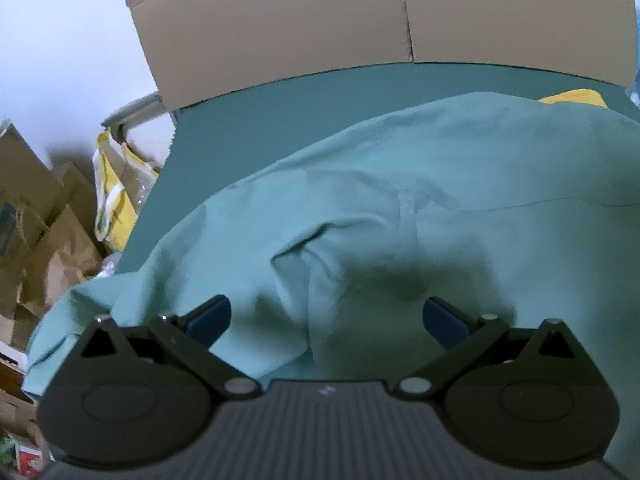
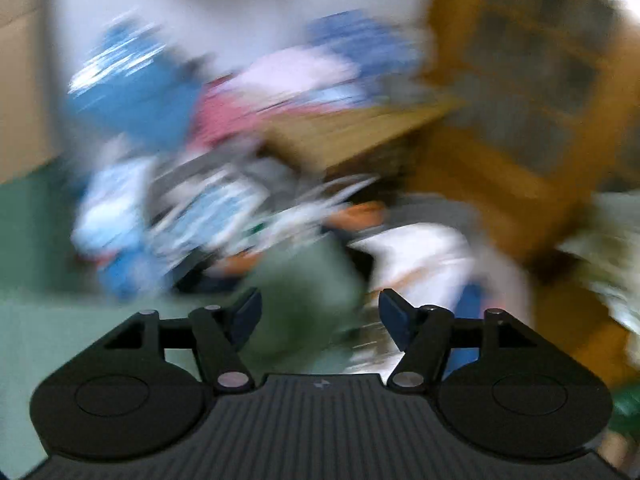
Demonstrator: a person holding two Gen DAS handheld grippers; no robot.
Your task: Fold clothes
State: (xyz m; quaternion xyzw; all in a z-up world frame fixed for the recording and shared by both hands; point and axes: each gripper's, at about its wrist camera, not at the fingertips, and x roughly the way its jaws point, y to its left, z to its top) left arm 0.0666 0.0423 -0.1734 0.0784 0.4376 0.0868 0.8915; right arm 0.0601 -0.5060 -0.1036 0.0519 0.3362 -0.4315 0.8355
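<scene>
Two grippers are in my feeds, both with jaws spread and nothing between them. Left wrist view: my left gripper [image 1: 326, 318] hovers released over a pale green garment [image 1: 400, 208], which fills the centre and right of the frame and lies rumpled on a darker teal table surface [image 1: 248, 120]; a fold ridge runs through the cloth near mid-frame, and one corner droops toward the lower left. A cardboard box [image 1: 360, 20] stands along the top edge, a yellow cloth [image 1: 572, 98] peeks out at the upper right, and brown paper bags [image 1: 48, 240] and a yellow-and-white bag [image 1: 116, 200] crowd the left side. Right wrist view, heavily motion-blurred: my right gripper [image 2: 320, 312] is likewise released, facing a heap of mixed clothes [image 2: 192, 168] in blue, pink and white left of centre. A wooden cabinet [image 2: 520, 100] occupies the upper right.
</scene>
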